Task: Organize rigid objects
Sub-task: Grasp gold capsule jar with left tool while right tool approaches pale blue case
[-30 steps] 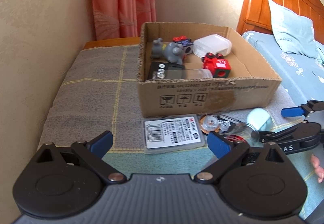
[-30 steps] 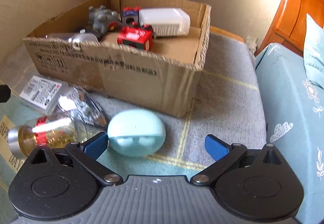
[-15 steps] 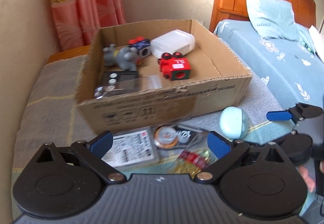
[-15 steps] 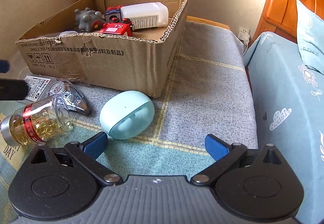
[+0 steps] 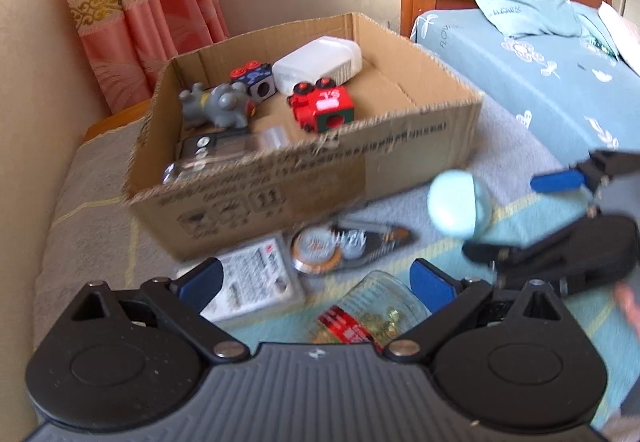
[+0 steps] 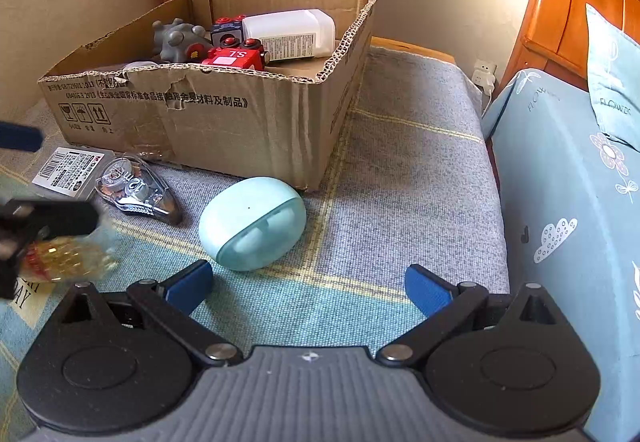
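Observation:
A cardboard box holds a red toy cube, a grey toy, a dark blue cube, a white bottle and a black device. In front of it lie a flat labelled case, a clear tape dispenser, a glass bottle of golden capsules and a mint earbud case. My left gripper is open, with the glass bottle low between its fingers. My right gripper is open, and the mint case lies just ahead of its left finger.
Everything sits on a grey and teal woven cloth. A bed with a blue sheet and a wooden headboard borders the right side. A wall and pink curtain stand behind the box. A hand shows at the right edge.
My left gripper has swung right and come down over the glass bottle. My right gripper has drawn back a little from the mint case. Nothing was taken hold of.

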Demonstrator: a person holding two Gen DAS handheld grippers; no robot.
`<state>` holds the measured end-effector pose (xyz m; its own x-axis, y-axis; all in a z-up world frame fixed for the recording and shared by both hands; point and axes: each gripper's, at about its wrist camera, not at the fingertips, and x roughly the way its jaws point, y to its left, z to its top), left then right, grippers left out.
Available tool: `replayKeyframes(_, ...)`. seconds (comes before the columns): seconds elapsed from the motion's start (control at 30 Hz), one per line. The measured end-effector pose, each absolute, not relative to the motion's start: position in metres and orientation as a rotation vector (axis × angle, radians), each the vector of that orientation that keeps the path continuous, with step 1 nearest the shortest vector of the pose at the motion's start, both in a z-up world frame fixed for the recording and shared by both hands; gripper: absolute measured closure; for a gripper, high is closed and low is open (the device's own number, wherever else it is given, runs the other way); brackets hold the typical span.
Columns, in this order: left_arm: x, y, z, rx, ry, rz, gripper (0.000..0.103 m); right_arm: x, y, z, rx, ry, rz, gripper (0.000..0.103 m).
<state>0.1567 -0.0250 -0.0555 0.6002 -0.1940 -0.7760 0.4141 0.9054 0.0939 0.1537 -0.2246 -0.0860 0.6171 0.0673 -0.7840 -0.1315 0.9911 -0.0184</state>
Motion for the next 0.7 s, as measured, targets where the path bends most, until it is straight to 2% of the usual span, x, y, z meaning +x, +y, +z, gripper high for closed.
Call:
replayKeyframes(0.37, 0.112, 0.02, -0.064, 0.24, 0.867, -0.289, 0.004, 0.153, -0.224, -0.086, -0.075, 0.902, 0.108, 0.0)
replayKeyframes(0.7, 0.118, 0.026, -0.077, 0.234, 0.859, -0.315, 0.003, 0.154, -0.222, -0.086, -0.068, 0.915, 0.09, 0.0)
